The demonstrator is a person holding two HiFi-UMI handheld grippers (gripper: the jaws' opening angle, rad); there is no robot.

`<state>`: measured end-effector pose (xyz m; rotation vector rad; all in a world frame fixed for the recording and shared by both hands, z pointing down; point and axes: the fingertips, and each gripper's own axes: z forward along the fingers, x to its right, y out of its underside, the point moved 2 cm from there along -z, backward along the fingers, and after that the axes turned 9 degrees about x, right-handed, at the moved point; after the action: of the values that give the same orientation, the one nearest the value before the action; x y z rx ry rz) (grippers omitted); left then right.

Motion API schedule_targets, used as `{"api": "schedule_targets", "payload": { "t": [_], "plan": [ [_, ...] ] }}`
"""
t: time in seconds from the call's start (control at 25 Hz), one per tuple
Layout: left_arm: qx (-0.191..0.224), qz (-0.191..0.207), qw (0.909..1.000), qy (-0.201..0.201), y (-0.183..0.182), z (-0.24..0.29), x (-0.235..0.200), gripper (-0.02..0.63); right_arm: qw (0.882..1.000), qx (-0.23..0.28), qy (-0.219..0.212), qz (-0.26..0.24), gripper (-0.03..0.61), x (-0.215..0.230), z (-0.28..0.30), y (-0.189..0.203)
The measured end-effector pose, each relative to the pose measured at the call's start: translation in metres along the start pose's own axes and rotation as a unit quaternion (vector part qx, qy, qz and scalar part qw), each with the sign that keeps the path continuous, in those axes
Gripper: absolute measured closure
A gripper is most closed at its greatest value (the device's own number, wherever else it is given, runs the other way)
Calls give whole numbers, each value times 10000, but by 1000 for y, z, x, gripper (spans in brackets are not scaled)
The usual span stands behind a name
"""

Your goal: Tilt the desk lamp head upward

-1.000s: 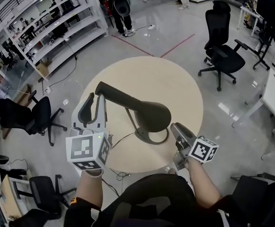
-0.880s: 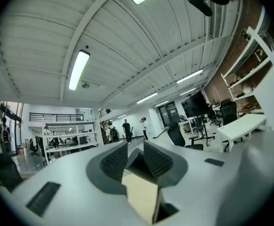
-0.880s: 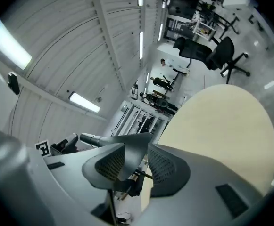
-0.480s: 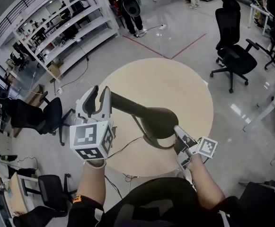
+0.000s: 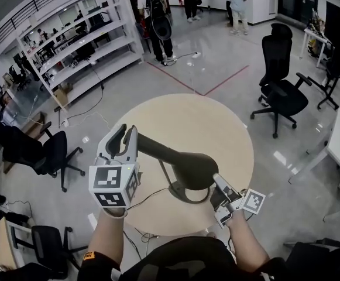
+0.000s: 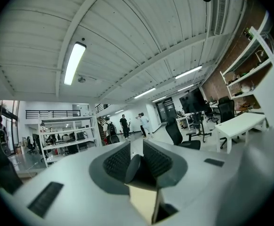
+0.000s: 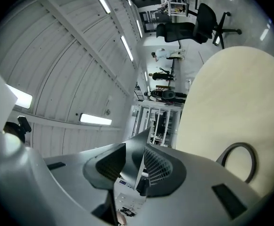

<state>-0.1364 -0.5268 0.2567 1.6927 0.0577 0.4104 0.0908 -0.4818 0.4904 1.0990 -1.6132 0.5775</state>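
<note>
From the head view, the black desk lamp stands on the round table, near its front edge, ring base flat on the wood, and the long lamp head stretches from one claw to the other. The left gripper is clamped on the slim end, up and to the left, while the right gripper meets the broad, rounded end, lower right. Over to the left gripper view: the left gripper has its ribbed pads tight on a dark rounded tip of the lamp head, with pale table below. Now the right gripper view: the right gripper is nearly closed, pinching a thin dark edge of the lamp head; beyond it sits the ring base on the table.
</note>
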Motion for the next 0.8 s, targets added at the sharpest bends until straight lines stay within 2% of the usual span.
{"api": "schedule_targets", "payload": {
  "t": [0.12,0.2,0.36,0.56,0.64,0.8],
  "plan": [
    [10,-163,9999,-22,7,-3,-8,486,9997,78,-113,-203,448,-22,-4,-12],
    [-31,-215,9997,-60,14,-4,-13,513,9988,117,-277,-387,448,-42,-5,-22],
    [-165,-427,9989,-140,31,-4,-25,534,9923,17,-597,-1084,448,-92,1,-44],
    [-407,-803,9959,-78,53,-7,-35,537,9767,-336,-828,-1951,448,-159,19,-53],
    [-531,-835,9951,-19,61,-7,-35,563,9685,-498,-950,-2248,448,-186,29,-51],
    [-781,-857,9932,33,74,-4,-37,566,9493,-813,-948,-2884,448,-226,49,-45]
  ]
}}
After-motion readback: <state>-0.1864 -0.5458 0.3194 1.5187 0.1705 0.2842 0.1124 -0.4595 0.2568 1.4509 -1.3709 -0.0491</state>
